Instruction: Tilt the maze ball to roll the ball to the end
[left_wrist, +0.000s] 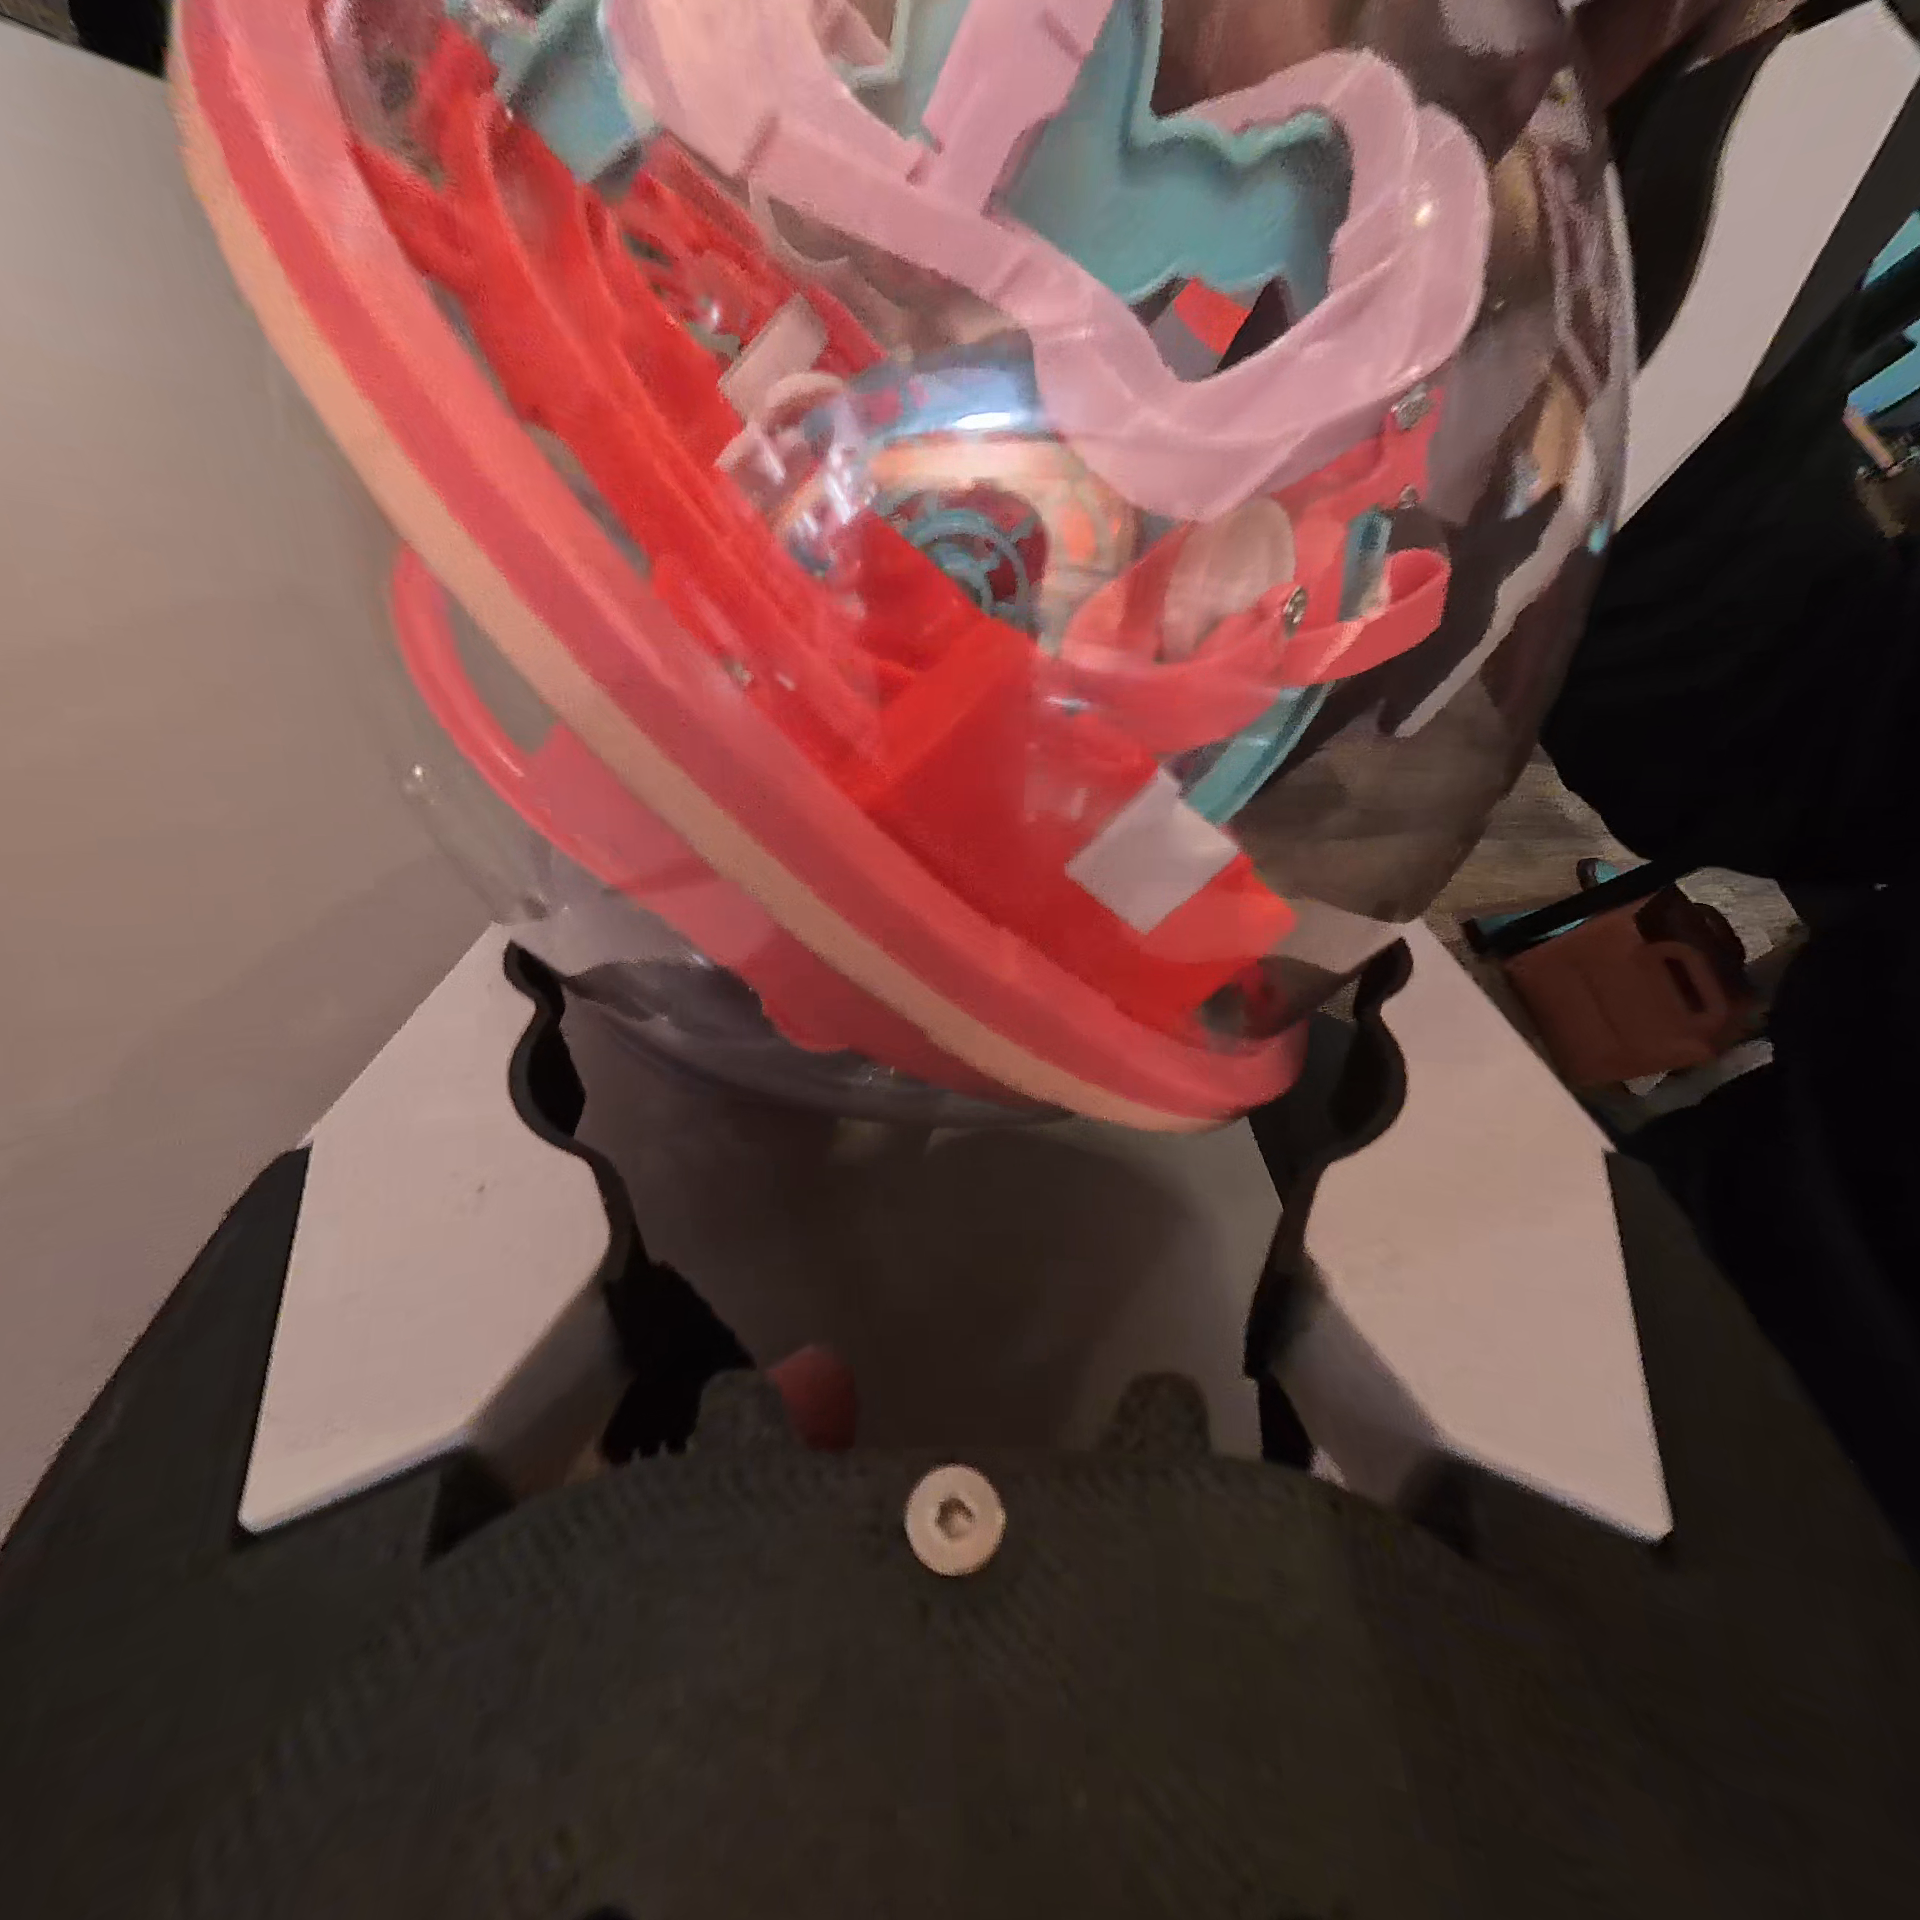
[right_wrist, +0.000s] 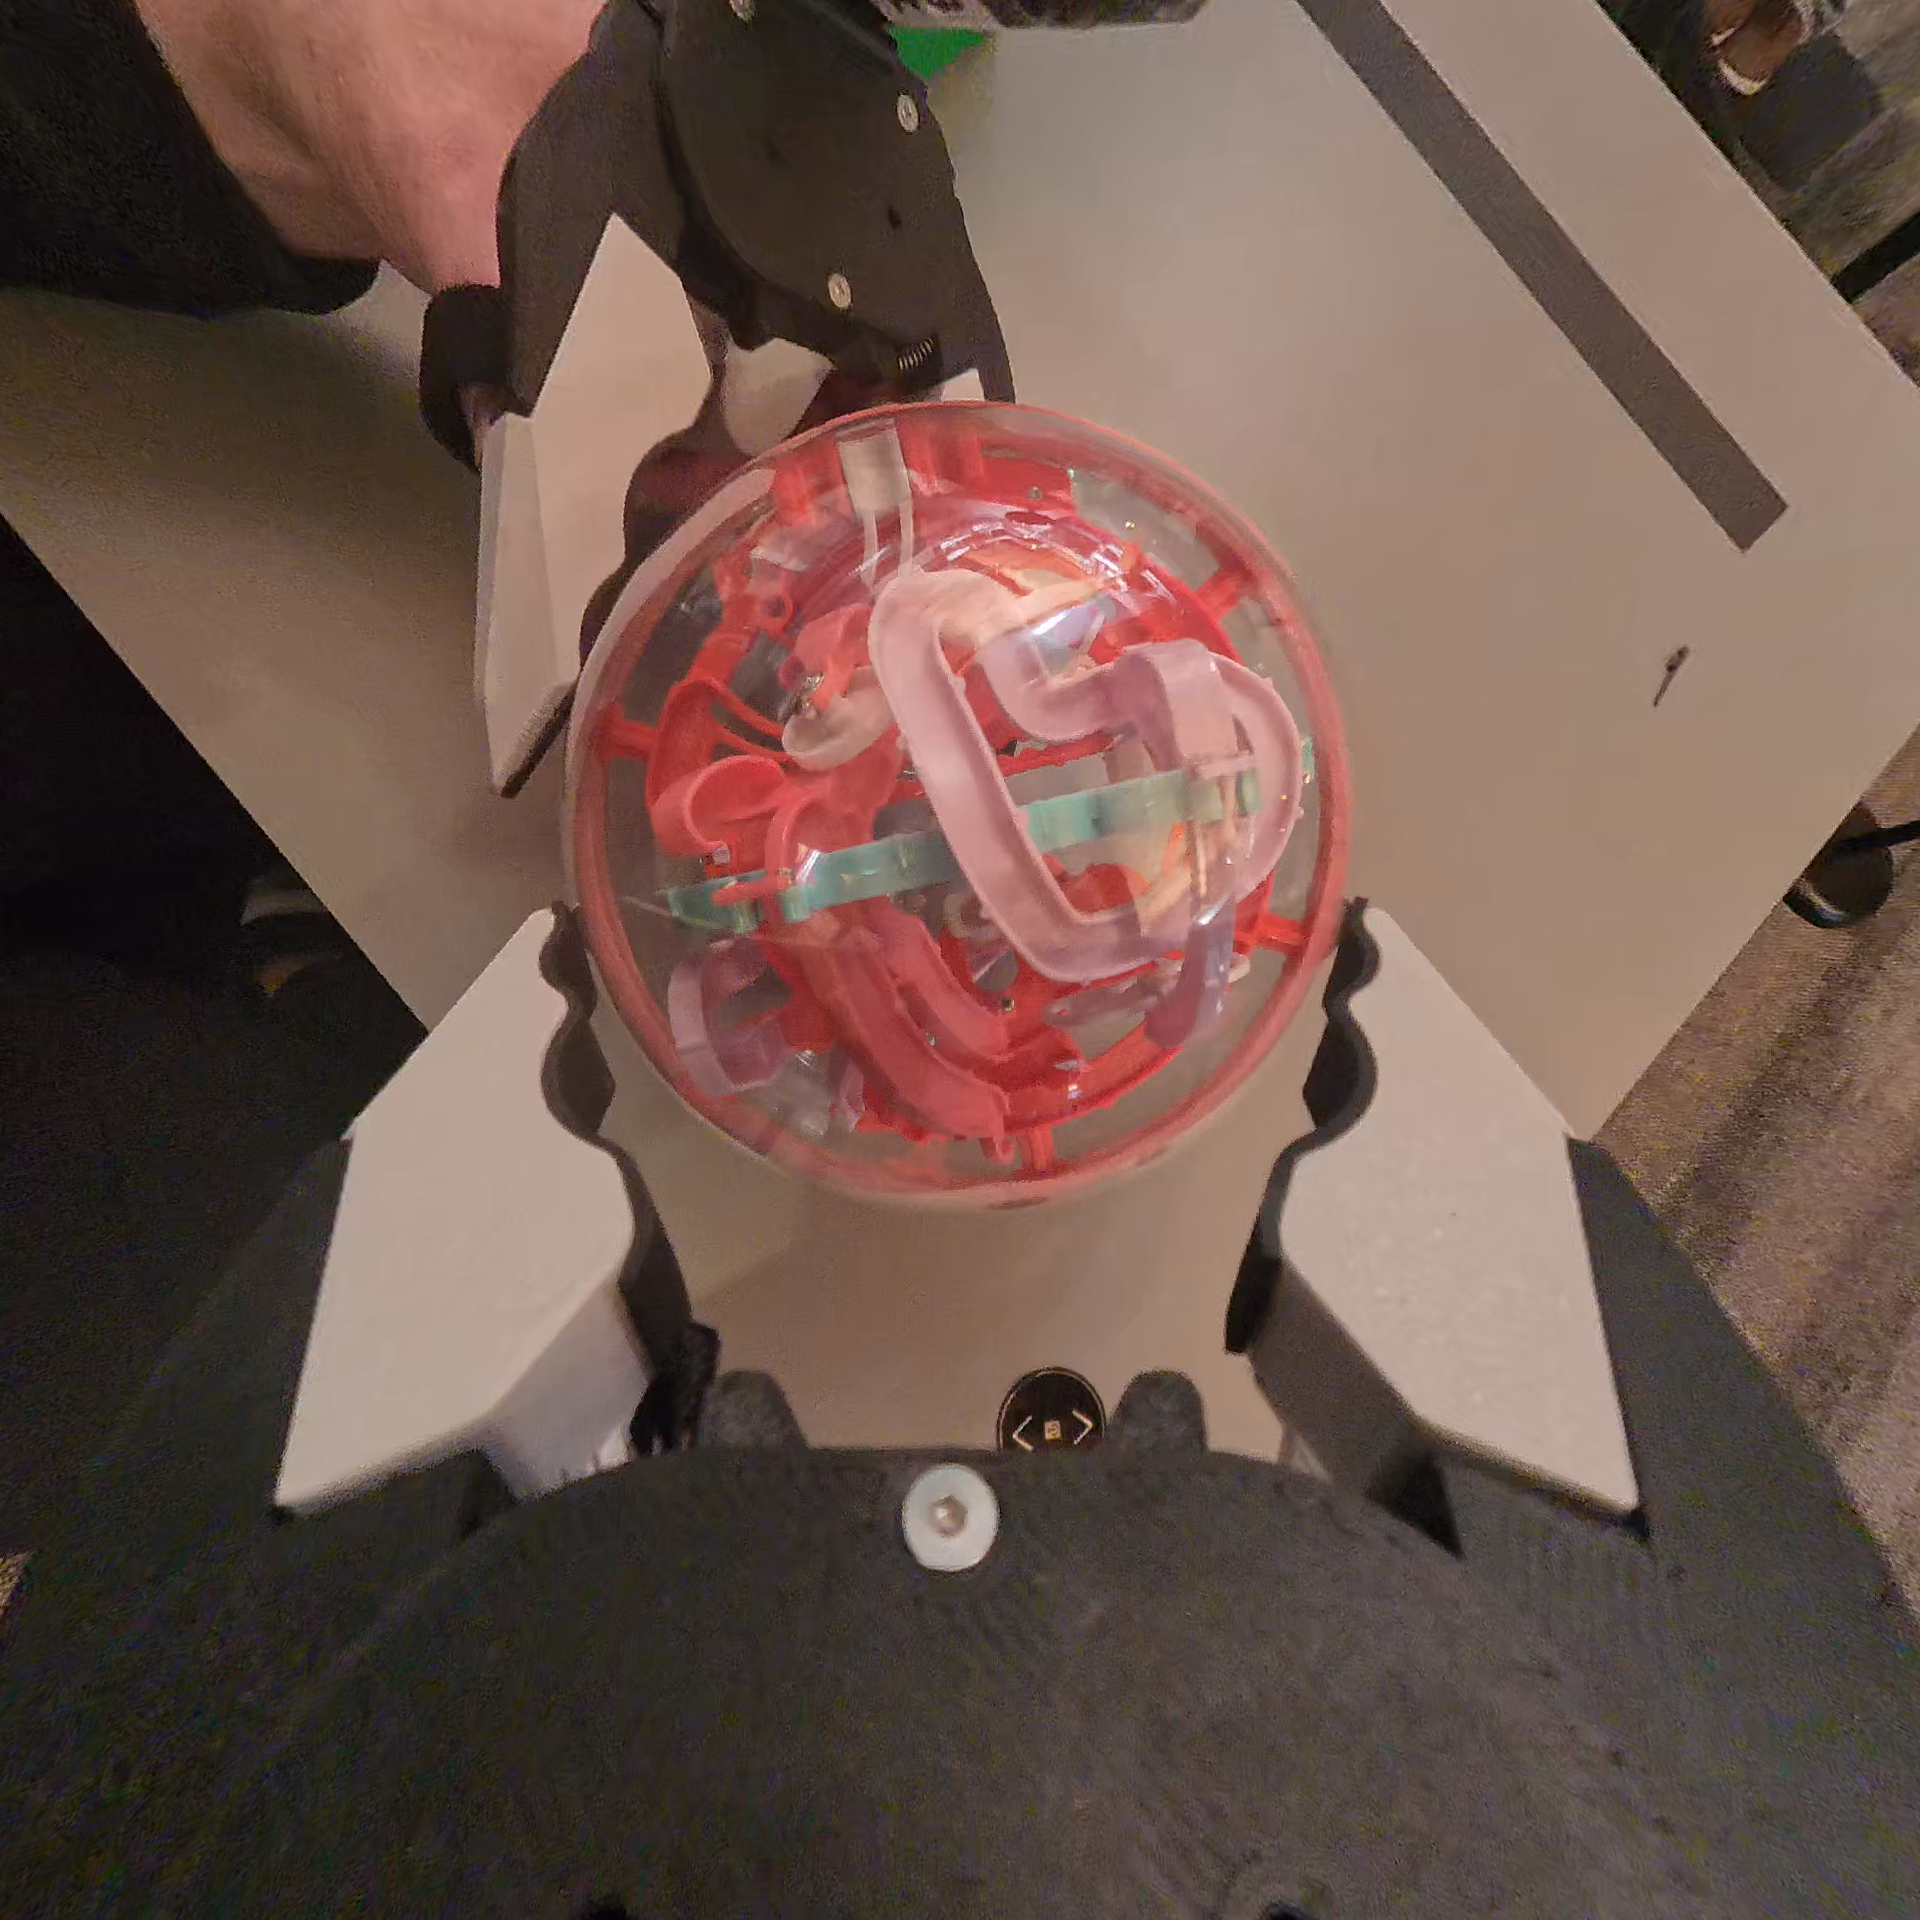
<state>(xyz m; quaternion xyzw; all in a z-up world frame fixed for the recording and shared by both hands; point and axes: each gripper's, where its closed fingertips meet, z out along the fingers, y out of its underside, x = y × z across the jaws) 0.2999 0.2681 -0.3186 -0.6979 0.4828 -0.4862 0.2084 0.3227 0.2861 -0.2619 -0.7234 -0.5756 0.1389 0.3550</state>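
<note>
Both tools, left (right_wrist: 665, 623) and right (right_wrist: 961, 997), clamp maze ball (right_wrist: 956, 800) above white table (right_wrist: 1351, 416).

A pale table (right_wrist: 1299, 343) fills most of the right wrist view, with a grey strip (right_wrist: 1558, 291) running diagonally across its far part and a small dark mark (right_wrist: 1670, 670) near its right edge. Mottled grey carpet (right_wrist: 1766, 1039) shows beyond the edge.
</note>
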